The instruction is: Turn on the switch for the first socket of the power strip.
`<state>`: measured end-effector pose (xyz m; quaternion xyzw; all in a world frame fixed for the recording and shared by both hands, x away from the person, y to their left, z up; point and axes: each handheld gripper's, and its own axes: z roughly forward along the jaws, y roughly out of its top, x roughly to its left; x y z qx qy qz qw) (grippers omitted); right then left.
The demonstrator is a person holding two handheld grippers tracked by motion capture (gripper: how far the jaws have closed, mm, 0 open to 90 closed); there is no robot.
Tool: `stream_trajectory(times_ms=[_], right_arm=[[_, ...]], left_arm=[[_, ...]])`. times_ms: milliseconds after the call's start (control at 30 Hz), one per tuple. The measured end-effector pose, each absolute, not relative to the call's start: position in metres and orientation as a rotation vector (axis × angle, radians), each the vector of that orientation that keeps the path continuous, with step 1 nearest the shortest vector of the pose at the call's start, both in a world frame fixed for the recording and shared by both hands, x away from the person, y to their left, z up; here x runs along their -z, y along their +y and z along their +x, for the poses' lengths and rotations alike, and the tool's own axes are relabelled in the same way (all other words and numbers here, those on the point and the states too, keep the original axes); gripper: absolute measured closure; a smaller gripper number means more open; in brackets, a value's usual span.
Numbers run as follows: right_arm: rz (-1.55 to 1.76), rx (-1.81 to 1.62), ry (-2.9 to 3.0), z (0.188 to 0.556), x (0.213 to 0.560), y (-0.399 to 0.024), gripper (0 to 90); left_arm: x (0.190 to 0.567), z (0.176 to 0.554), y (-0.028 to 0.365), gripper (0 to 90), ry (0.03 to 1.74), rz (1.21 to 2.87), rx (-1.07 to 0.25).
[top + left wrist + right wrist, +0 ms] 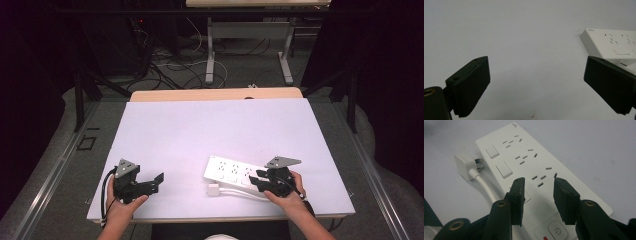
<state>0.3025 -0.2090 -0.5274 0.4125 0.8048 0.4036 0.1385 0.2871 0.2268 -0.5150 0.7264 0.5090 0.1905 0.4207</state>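
The power strip (235, 171) is the white block lying flat on your white table (200, 135), toward the near right, set at a slant with its far end pointing toward the middle of the table. In your right gripper view the power strip (534, 167) shows three groups of socket slots along one side, square rocker switches beside them, and a round power button at the near end. Your left gripper (156, 181) sits over bare table at the near left, well apart from the strip, its jaws spread wide with nothing between them; in your left gripper view only a corner of the power strip (611, 42) reaches in from the right. Your right gripper (260, 179) hovers over the strip's near end, its jaws partly apart above the socket face and pinching nothing. The strip's white cable (485, 186) curves along its near side to the plug (214, 190), which lies on the table just beside the strip, prongs pointing at it.
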Motion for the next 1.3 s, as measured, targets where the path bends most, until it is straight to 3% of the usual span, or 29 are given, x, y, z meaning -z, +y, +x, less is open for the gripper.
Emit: stream_trajectory(times_ms=[533,1300], right_arm=[[1.273,-1.177,2.259,0.305,0.525,-0.217,45.8],[1.296,-1.149,2.221,0.31,0.524,-0.227,38.6]], left_arm=[[0.515,0.287,0.227,6.6,1.277,1.819,-0.476],[0.515,0.287,0.227,6.5,1.279,1.816,-0.476]])
